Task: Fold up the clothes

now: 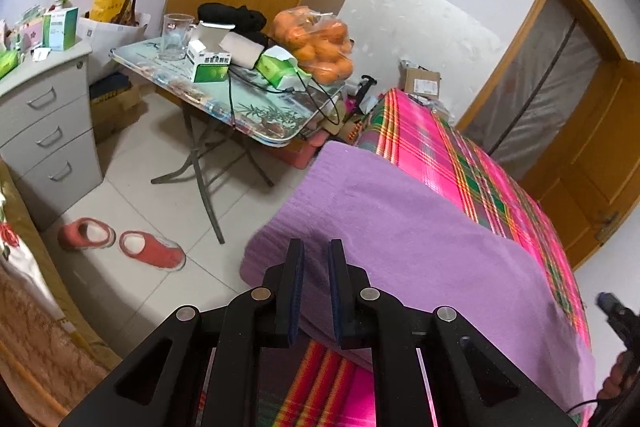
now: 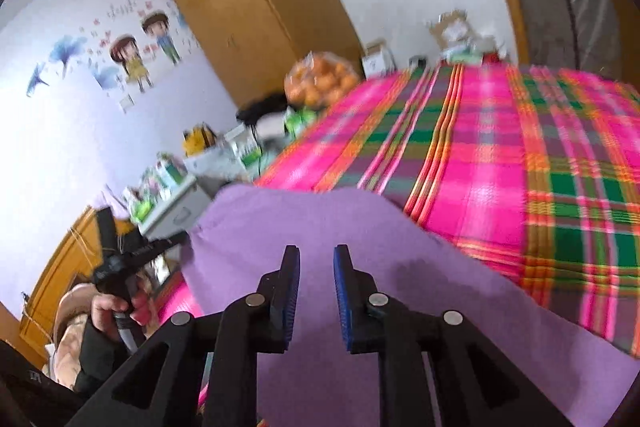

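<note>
A purple cloth (image 1: 420,239) lies folded on the pink plaid bed cover (image 1: 492,179), its left side draping over the bed's edge. My left gripper (image 1: 316,251) is open and empty, hovering just above the cloth's near left part. In the right wrist view the same purple cloth (image 2: 304,227) spreads under my right gripper (image 2: 316,255), which is open and empty above it. The left gripper (image 2: 120,259) shows there at the left, held in a hand. The right gripper's tip (image 1: 618,311) shows at the right edge of the left wrist view.
A folding table (image 1: 224,107) beside the bed holds a glass mug (image 1: 176,37), medicine boxes (image 1: 208,61) and a bag of oranges (image 1: 316,43). A grey drawer cabinet (image 1: 48,135) stands left. Red slippers (image 1: 152,249) lie on the tiled floor. A wooden door (image 1: 584,131) is right.
</note>
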